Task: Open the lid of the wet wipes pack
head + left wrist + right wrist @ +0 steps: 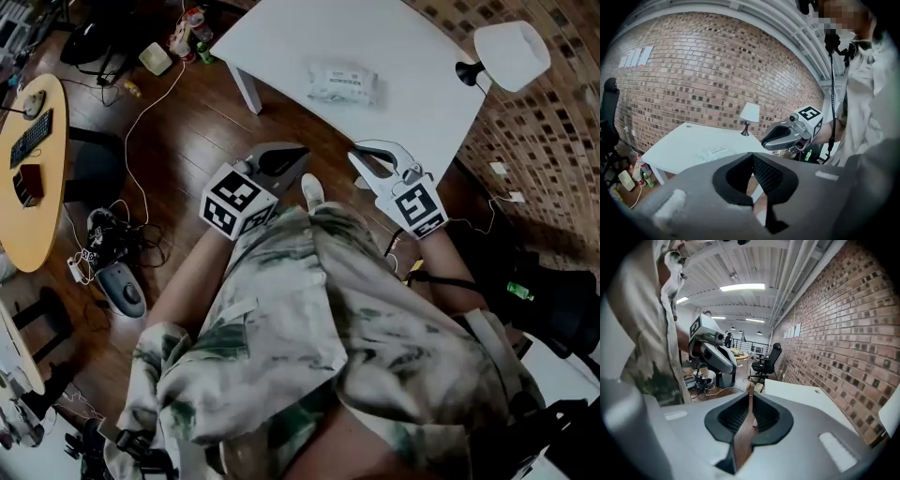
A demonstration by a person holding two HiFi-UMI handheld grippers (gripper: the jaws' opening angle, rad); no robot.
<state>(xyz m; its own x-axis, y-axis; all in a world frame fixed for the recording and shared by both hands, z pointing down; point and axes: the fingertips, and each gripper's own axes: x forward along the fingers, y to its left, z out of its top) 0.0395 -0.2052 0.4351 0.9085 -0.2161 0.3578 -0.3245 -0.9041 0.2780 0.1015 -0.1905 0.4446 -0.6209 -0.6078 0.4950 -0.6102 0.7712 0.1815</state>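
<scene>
The wet wipes pack lies flat on the white table with its lid down; in the left gripper view the wet wipes pack shows small, far ahead. Both grippers hang in the air short of the table's near edge, well away from the pack. My left gripper has its tips together and nothing in them, as the left gripper also shows in its own view. My right gripper stands a narrow slit apart; floor shows through the right gripper, and nothing is between the pads.
A white lamp stands at the table's right corner by the brick wall. Bottles and a power strip sit on the floor by the table leg. A round wooden desk, cables and an office chair are further off.
</scene>
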